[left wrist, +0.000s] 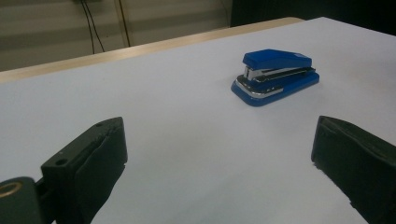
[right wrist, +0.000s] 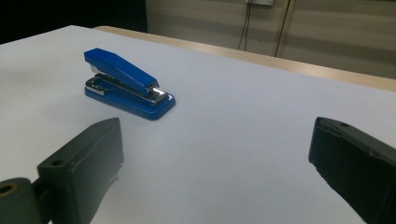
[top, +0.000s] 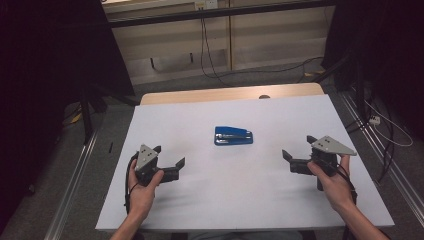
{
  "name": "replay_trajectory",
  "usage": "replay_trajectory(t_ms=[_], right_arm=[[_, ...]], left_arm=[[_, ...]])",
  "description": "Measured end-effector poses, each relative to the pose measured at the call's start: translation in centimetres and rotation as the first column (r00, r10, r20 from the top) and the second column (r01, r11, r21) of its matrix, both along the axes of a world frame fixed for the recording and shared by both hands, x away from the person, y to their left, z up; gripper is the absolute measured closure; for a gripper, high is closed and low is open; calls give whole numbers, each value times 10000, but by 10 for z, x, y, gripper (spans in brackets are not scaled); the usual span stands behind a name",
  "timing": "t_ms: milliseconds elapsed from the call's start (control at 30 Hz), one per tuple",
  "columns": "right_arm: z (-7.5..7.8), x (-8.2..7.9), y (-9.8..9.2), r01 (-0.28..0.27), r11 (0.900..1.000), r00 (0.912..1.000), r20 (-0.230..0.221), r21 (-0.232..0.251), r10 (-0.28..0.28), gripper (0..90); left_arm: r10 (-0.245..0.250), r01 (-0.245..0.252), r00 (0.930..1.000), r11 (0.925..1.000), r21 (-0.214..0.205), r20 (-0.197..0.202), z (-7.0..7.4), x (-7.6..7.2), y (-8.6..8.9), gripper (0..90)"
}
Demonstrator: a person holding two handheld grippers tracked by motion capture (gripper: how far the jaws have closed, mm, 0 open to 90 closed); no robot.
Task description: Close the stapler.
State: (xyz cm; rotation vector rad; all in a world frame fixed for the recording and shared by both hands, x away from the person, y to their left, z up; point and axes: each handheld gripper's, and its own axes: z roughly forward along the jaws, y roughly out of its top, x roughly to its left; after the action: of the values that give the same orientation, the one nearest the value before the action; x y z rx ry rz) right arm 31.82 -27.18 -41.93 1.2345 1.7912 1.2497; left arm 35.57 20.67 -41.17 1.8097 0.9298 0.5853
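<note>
A blue stapler (top: 233, 135) lay closed near the middle of the white table (top: 250, 200), resting flat on its base, with bare tabletop all round it. The left gripper (top: 171, 161) sat at the table's left, held in the person's left hand (top: 141, 187), its jaws spread wide and grasping nothing. The right gripper (top: 296, 152) sat at the table's right, likewise spread and holding nothing. Both were well apart from the stapler, each pointing inward toward it
</note>
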Motion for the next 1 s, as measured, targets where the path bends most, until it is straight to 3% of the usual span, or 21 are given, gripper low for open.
replay_trajectory(t_ms=[333,533,767,933,1000], right_arm=[[0,-10,-12,393,9988,9992,34,293,-394,30],[-2,-18,-18,624,9977,9980,5,272,-625,30],[-9,-34,-27,950,9951,9955,-34,261,-950,27],[-9,-40,-28,1097,9935,9939,65,309,-1099,25],[-9,-42,-27,1083,9935,9940,118,348,-1087,23]], left_arm=[[500,-499,9987,9987,84,-109,3,-14,22,37],[855,-856,9963,9960,-237,-60,2,-22,36,36],[908,-908,9959,9958,-90,22,-1,-30,38,35],[655,-657,9975,9978,73,248,-2,-39,36,37],[579,-577,9981,9983,-100,202,-3,-42,36,37]])
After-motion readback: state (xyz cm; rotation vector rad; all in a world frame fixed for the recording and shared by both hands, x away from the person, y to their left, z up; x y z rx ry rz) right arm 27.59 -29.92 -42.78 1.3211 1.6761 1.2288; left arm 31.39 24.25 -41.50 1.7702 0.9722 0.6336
